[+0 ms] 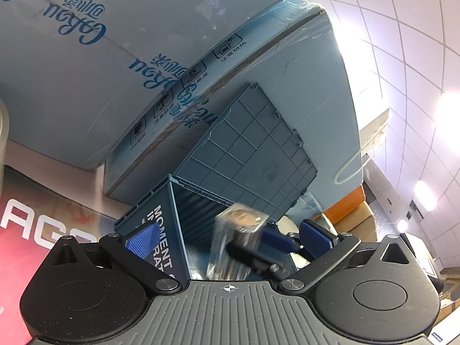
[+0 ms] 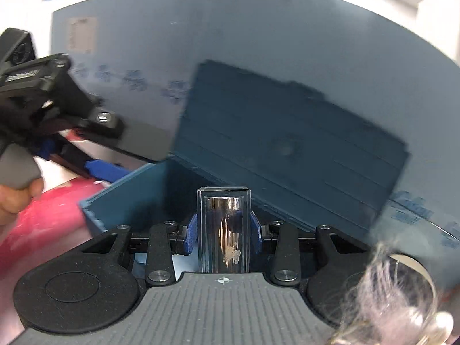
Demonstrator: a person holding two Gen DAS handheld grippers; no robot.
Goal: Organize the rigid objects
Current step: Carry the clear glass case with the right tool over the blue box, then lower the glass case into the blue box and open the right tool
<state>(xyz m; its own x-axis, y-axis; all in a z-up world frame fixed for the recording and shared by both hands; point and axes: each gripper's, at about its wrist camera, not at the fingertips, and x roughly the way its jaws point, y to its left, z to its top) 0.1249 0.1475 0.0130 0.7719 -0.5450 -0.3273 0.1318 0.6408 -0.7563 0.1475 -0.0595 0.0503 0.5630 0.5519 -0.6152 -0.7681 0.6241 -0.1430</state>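
Note:
My right gripper (image 2: 223, 237) is shut on a clear rectangular case (image 2: 223, 224) with a shiny metallic cylinder inside; its blue pads (image 2: 192, 235) press on both sides of the case. It holds the case over the open dark-blue storage bin (image 2: 129, 198), whose lid (image 2: 287, 143) stands tilted back. In the left wrist view the same case (image 1: 240, 224) appears blurred above the bin (image 1: 161, 230), with the ribbed lid (image 1: 247, 143) behind it. My left gripper (image 1: 227, 237) is open wide, its blue pads (image 1: 142, 238) astride the bin's near wall. The left gripper (image 2: 106, 169) shows beside the bin's corner.
Big pale-blue cardboard cartons (image 1: 115, 57) are stacked right behind the bin. A red printed surface (image 1: 17, 244) lies under and to the left. A person's hand (image 2: 11, 201) grips the left tool. A fluffy item with a metal ring (image 2: 388, 302) sits at the lower right.

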